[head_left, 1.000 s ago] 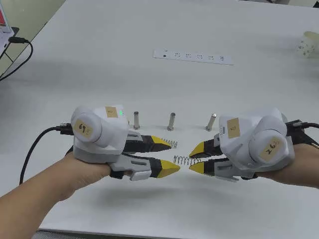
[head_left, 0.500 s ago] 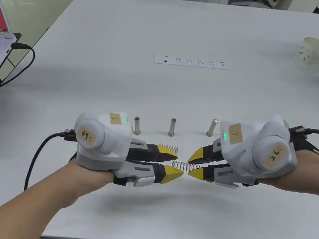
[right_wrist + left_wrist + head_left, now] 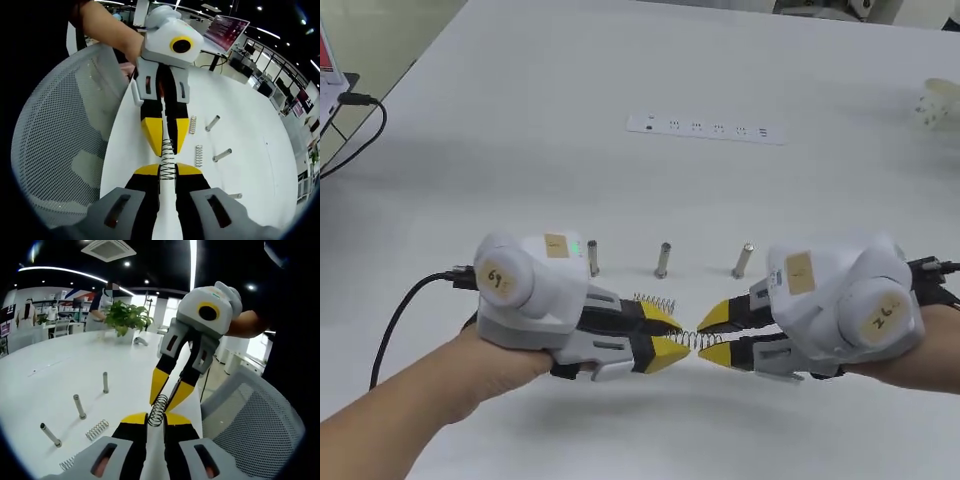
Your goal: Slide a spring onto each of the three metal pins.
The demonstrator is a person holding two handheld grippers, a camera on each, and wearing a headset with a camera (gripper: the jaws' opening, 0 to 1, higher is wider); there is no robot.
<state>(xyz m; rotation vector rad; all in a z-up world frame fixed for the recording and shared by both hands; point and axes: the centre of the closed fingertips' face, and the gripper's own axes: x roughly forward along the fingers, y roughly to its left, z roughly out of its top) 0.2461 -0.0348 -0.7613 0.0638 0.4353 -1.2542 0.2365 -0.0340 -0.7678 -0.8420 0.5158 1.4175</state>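
Three upright metal pins (image 3: 592, 257) (image 3: 663, 259) (image 3: 743, 260) stand in a row on the white table, all bare. A thin wire spring (image 3: 691, 340) hangs level above the table's near side, held between the two grippers. My left gripper (image 3: 672, 336) is shut on its left end and my right gripper (image 3: 707, 336) is shut on its right end, tips almost meeting. The left gripper view has the spring (image 3: 158, 410) rising from my left gripper (image 3: 156, 419). In the right gripper view the spring (image 3: 167, 156) runs up from my right gripper (image 3: 167, 171). A second spring (image 3: 655, 300) lies before the pins.
A white power strip (image 3: 705, 129) lies further back on the table (image 3: 520, 120). A black cable (image 3: 360, 115) runs at the left edge. Two loose springs (image 3: 193, 124) (image 3: 198, 155) lie near the pins in the right gripper view. A mesh chair (image 3: 250, 420) stands beside the table.
My left gripper's jaws were apart a second ago and have shut on the spring's free end. The two grippers have drawn closer together.
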